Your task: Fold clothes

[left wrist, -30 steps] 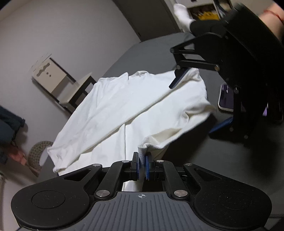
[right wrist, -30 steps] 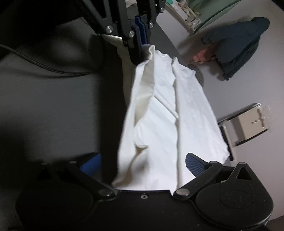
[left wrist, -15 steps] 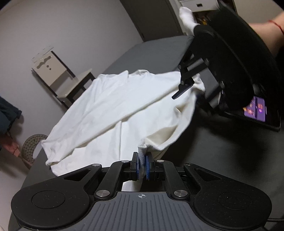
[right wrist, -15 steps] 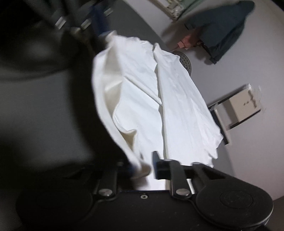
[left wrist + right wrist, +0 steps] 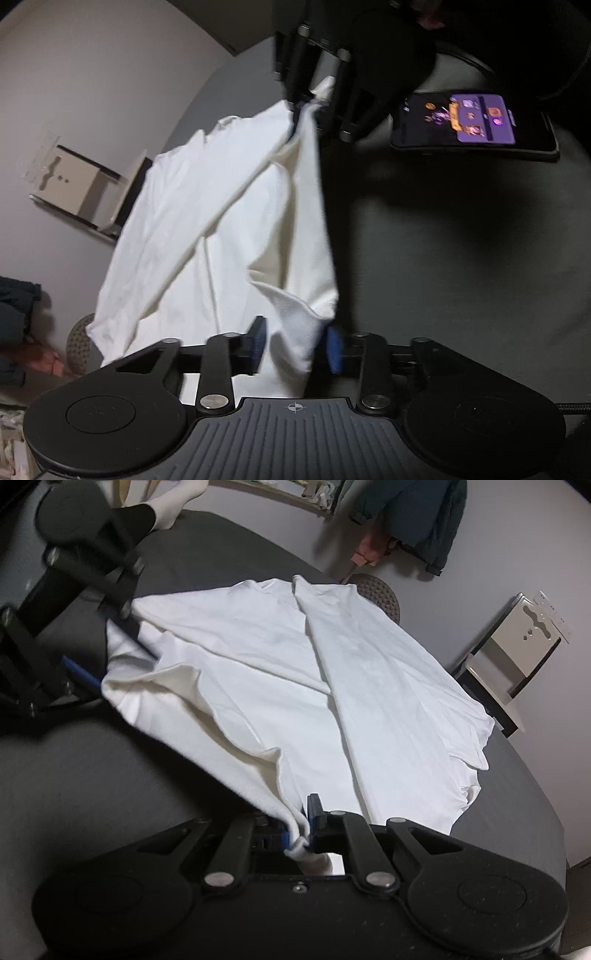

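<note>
While the left gripper (image 5: 295, 345) is showing spread jaws with the shirt (image 5: 221, 221) edge loose between them on the dark bed (image 5: 461, 258), the right gripper (image 5: 299, 829) is pinching the hem; next, judging, the left is needing a fresh grip to continue folding

A bedroom in a home.
Ahead of the right gripper (image 5: 301, 825) a dark grey bed sheet (image 5: 229, 554) spreads wide, with a white garment (image 5: 295, 672) on it; beyond hang a dark jacket (image 5: 424, 517) on the plain wall and a small bedside table (image 5: 517, 664) off to the right. A phone (image 5: 476, 125) lies lit on the sheet, right of the left gripper.
</note>
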Demonstrator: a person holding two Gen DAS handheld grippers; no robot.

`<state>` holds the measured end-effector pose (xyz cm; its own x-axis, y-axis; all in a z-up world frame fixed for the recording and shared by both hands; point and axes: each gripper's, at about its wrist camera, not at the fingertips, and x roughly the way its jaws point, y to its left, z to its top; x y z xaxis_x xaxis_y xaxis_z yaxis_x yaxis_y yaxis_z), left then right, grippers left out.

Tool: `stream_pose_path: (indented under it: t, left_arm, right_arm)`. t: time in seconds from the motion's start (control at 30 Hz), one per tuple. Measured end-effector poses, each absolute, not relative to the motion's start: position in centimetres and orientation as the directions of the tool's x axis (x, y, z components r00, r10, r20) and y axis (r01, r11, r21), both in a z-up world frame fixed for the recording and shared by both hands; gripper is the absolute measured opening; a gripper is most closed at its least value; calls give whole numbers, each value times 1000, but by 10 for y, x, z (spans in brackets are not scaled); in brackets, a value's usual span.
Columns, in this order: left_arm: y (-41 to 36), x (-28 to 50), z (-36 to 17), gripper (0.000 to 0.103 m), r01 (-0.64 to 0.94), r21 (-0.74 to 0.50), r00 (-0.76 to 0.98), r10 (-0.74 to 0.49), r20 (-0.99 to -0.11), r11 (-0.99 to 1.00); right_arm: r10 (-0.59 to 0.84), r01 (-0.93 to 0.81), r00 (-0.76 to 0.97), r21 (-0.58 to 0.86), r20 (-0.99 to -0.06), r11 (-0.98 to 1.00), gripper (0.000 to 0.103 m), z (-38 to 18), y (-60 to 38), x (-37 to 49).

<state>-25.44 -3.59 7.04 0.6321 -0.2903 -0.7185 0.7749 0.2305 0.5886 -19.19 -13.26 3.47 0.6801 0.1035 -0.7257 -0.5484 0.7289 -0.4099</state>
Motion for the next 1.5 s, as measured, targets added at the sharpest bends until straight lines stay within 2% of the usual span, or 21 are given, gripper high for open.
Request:
stream_pose_path:
  t: [0.03, 0.1, 0.17, 0.27, 0.4, 0.5, 0.57, 0.63, 0.7, 0.8, 0.87, 1.0, 1.1, 1.27, 1.33, 1.4, 1.5]
  left_arm:
    - [-33, -253, 75, 58, 775, 581, 632, -298, -716, 250]
    - [-27, -250, 85, 63, 777, 555, 628, -315, -712, 295]
    - [-19, -246, 93, 63, 787, 521, 613, -322, -721, 331]
    - [-2, -236, 107, 63, 801, 449, 582, -339, -739, 396]
    - [30, -209, 121, 64, 779, 328, 557, -350, -753, 534]
    - [61, -171, 133, 65, 697, 221, 575, -348, -740, 682]
    - [84, -140, 139, 76, 598, 124, 595, -335, -731, 792]
    - [108, -109, 142, 93, 488, 19, 612, -327, -720, 873]
    - [130, -79, 144, 94, 390, -81, 626, -329, -707, 917]
    - [161, -32, 141, 94, 243, -239, 627, -340, -701, 940]
    - [176, -3, 132, 94, 155, -328, 613, -351, -708, 932]
    - [201, 44, 97, 94, -62, -519, 591, -387, -707, 853]
    - [206, 71, 68, 94, -151, -626, 587, -440, -680, 765]
    - [191, 119, 43, 94, -97, -636, 636, -444, -631, 765]
    - [183, 143, 36, 94, -75, -632, 641, -448, -623, 772]
    - [177, 173, 29, 94, -79, -630, 631, -450, -632, 773]
    - [167, 205, 24, 94, -71, -618, 608, -457, -649, 783]
  right_arm:
    - [101, -561, 672, -415, -734, 716, 10, 33, -130, -194]
    - [91, -582, 673, -450, -734, 677, 18, 28, -122, -200]
    - [88, -602, 688, -499, -720, 623, 41, 24, -112, -209]
    - [110, -631, 705, -548, -701, 549, 59, 21, -94, -222]
    - [165, -665, 715, -588, -680, 460, 64, 17, -68, -240]
    - [210, -675, 724, -613, -656, 410, 65, 18, -43, -244]
    - [235, -674, 731, -628, -640, 388, 65, 19, -28, -244]
    - [251, -672, 735, -629, -630, 390, 65, 22, -16, -241]
    - [270, -675, 731, -606, -627, 420, 65, 29, -8, -238]
    - [300, -675, 716, -516, -630, 528, 69, 45, 1, -228]
    - [320, -672, 709, -465, -629, 577, 77, 50, 12, -220]
    - [292, -643, 709, -419, -642, 641, 77, 46, 47, -203]
    - [251, -628, 708, -426, -660, 652, 77, 39, 71, -193]
    - [136, -545, 765, -519, -629, 658, 90, 25, 97, -184]
    - [108, -508, 799, -567, -592, 648, 103, 20, 102, -184]
    - [92, -462, 847, -637, -524, 617, 103, 15, 108, -189]
    - [107, -497, 827, -631, -551, 596, 103, 13, 109, -186]
